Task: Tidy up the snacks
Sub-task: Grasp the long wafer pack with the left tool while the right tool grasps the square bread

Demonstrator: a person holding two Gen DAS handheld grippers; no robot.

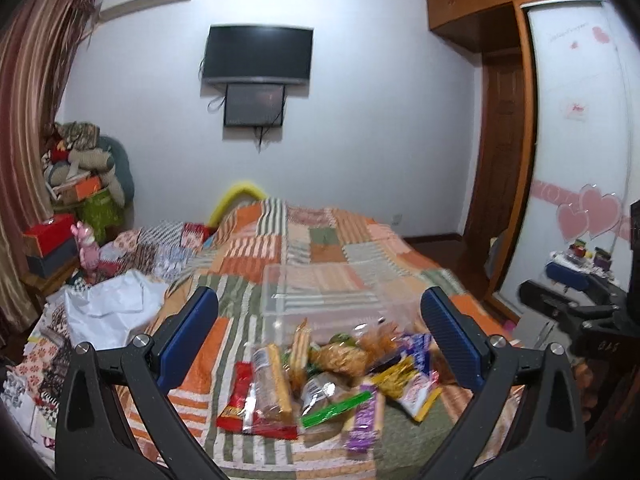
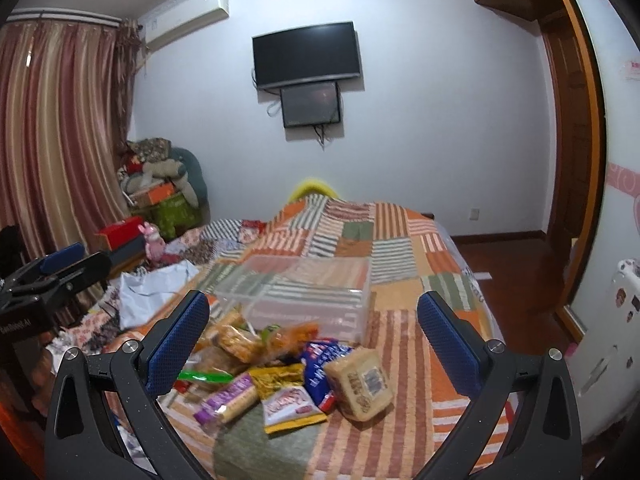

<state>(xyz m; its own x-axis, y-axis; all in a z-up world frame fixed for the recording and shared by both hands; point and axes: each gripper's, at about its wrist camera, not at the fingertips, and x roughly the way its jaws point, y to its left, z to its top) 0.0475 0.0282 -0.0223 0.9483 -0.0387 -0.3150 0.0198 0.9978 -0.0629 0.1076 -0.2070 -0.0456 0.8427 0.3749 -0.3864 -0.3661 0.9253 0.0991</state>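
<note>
A pile of wrapped snacks [image 1: 328, 376] lies on the patchwork bedspread [image 1: 280, 248], also in the right wrist view [image 2: 280, 376]. It holds a red bar [image 1: 236, 396], a purple biscuit pack [image 2: 228, 398], a blue packet [image 2: 320, 364] and a tan cracker pack [image 2: 360, 382]. A clear plastic box [image 1: 320, 296] stands just behind the pile; it also shows in the right wrist view [image 2: 304, 296]. My left gripper [image 1: 320, 336] is open and empty above the pile. My right gripper [image 2: 312, 332] is open and empty over the pile's right side.
White paper [image 1: 116, 304] and patterned cloths lie on the bed's left. Boxes and stuffed bags [image 1: 80, 184] stack in the left corner by the curtain [image 2: 56, 140]. A wardrobe [image 1: 576, 120] stands at right. A TV [image 1: 258, 54] hangs on the far wall.
</note>
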